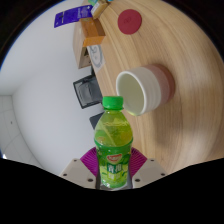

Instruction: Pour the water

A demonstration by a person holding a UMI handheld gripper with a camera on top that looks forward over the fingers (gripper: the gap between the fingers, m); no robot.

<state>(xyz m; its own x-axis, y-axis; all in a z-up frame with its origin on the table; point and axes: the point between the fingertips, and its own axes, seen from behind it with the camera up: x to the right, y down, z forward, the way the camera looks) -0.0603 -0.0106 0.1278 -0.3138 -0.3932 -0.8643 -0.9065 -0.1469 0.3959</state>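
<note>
A green bottle (pixel 113 135) with a green cap and a green-and-white label stands upright between my fingers, its lower body pressed by both purple pads (pixel 91 160). My gripper (pixel 113 168) is shut on it. Just beyond the bottle, a white cup (pixel 138 88) sits on a reddish coaster (pixel 167 84) on the wooden table (pixel 130 50). The cup's opening faces up, and I cannot tell whether it holds any liquid.
Farther off on the table lie a round red coaster (pixel 129 20), an orange box (pixel 93 32) and a purple packet (pixel 72 16). A grey object (pixel 86 90) sits by the table's edge, with white floor (pixel 45 90) beyond it.
</note>
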